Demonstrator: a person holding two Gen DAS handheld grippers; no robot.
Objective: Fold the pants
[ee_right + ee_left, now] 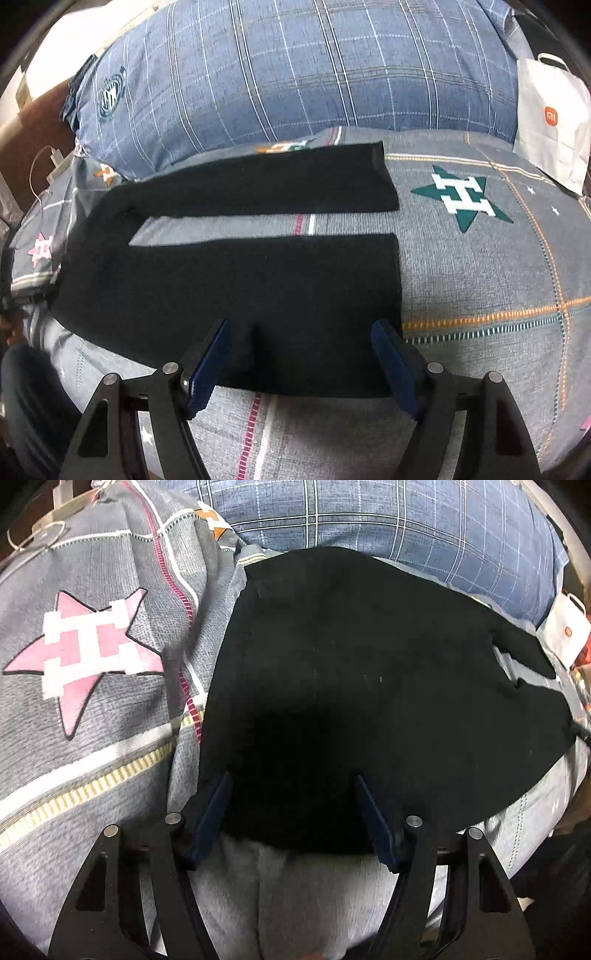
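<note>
Black fabric pants [229, 280] lie flat on the grey star-print bedsheet [480, 266], 2 legs apart. Left gripper [293, 812] and right gripper [301, 354] hover at the near edge, jaws apart, nothing clamped. Waistband detail lost in shadow. White paper bag [550, 122] partly cut off.

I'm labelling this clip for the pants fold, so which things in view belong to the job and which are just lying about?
In the job:
- flat black fabric pants
- left gripper, open over the waist end
- right gripper, open over the near leg's cuff

Lying about:
- blue plaid pillow
- white paper shopping bag
- white charger cable
</note>
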